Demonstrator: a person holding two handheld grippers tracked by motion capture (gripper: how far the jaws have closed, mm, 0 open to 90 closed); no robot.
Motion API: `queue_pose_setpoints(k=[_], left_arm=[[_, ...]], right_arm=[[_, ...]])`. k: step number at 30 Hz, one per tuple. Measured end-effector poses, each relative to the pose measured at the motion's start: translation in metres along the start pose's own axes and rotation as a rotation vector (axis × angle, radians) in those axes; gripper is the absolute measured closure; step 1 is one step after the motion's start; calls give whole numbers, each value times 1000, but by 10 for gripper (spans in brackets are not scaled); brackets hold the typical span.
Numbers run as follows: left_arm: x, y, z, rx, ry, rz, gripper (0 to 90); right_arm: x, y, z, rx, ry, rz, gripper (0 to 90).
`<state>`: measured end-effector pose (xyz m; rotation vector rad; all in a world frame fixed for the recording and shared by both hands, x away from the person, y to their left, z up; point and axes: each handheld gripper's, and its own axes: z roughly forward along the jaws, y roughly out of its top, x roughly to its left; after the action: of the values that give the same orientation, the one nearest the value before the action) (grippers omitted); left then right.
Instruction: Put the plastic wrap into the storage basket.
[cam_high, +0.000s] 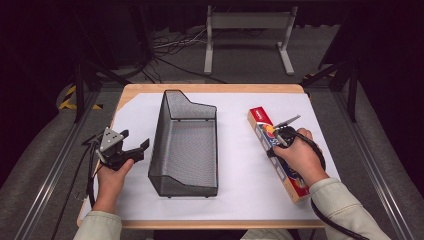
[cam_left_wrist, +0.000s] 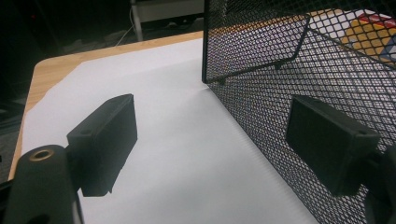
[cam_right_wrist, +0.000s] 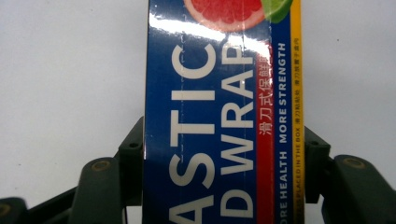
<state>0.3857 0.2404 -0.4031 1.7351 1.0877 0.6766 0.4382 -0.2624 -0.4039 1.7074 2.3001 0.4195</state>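
High view: a dark room with black frame rails at both sides, cables on a grey floor and a grey stand beyond the table. The wooden table (cam_high: 210, 88) carries a white paper sheet (cam_high: 235, 150). A black wire-mesh basket (cam_high: 185, 145) stands at the centre, its long axis running away from the person. The plastic wrap box (cam_high: 280, 157) lies flat on the sheet to the right of the basket, well apart from it, long axis also running away from the person and slanted slightly to the left at its far end. The right gripper (cam_high: 281, 139) sits over the box at about mid-length; the right hand is therefore the working hand. The left gripper (cam_high: 134, 150) rests left of the basket, near its wall, jaws pointing toward it.

Left gripper view: the jaws stand wide apart with nothing between them; one pad lies over bare paper, the other in front of the basket mesh (cam_left_wrist: 299, 93). The box's colours show faintly through the mesh.

Right gripper view: the box (cam_right_wrist: 219, 116) runs straight ahead between the two jaws, its long axis in line with the camera's look. Both pads press its long sides, so the right gripper (cam_right_wrist: 222, 163) is clamped across the narrow width. White paper surrounds the box, which appears to be still lying on the sheet. Judgement: a transfer leftward to the basket would need a lift clearing its rim.
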Motion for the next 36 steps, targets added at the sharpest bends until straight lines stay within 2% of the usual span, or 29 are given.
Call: queue_pose_setpoints(k=[2, 6, 10, 18, 24, 29, 36], left_arm=[[0, 0, 0, -1, 2, -3, 177], [-1, -1, 1, 10, 10, 14, 177], [-3, -1, 2, 9, 12, 20, 176], [-3, -1, -1, 4, 19, 21, 176], [-1, -2, -2, 2, 19, 24, 176], [-1, -3, -4, 4, 16, 20, 175], [1, -4, -5, 2, 16, 16, 175]], right_arm=[[0, 0, -1, 4, -4, 3, 397], [-1, 0, -4, -1, 31, 33, 399], [0, 0, -9, -11, 37, 27, 400], [6, 2, -29, -76, 74, 53, 400], [10, 4, -45, -120, 78, 48, 400], [13, 4, -57, -142, 94, 65, 399], [19, 7, -68, -162, 108, 61, 399]])
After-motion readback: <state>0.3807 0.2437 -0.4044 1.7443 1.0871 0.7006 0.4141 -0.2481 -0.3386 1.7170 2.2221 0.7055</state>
